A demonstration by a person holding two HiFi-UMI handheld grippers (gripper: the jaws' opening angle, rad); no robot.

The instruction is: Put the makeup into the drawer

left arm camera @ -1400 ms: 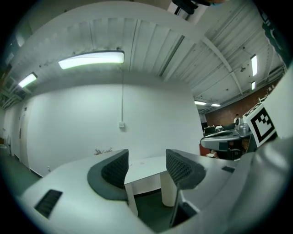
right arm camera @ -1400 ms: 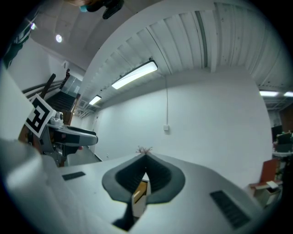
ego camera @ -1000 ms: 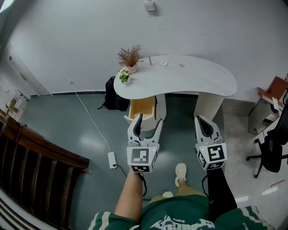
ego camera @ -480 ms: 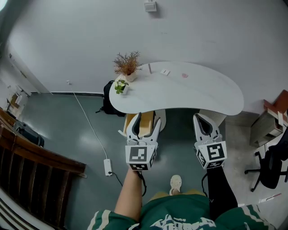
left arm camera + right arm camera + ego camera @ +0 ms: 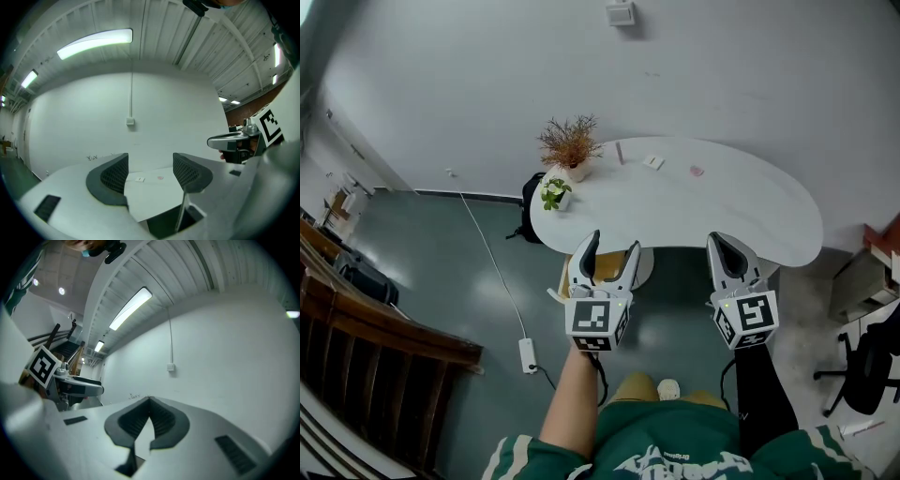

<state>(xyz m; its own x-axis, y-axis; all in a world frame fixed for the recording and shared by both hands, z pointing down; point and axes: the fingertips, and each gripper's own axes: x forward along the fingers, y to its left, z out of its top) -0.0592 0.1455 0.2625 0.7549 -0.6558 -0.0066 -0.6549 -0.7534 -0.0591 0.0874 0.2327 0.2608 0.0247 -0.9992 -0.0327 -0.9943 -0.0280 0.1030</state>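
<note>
Three makeup items lay on the far part of one white table [image 5: 741,211]: one pink round piece [image 5: 697,171], one white flat piece [image 5: 653,161] and one slim stick [image 5: 619,152], all well apart from both grippers. One wooden drawer [image 5: 607,267] stood pulled out under the table's near left edge, partly hidden by the left gripper [image 5: 613,242], whose jaws were apart and empty. The right gripper [image 5: 719,239] had its jaws together on nothing. Two potted plants occupied the table's left end: one dried plant [image 5: 570,145] and one green plant [image 5: 555,192]
</note>
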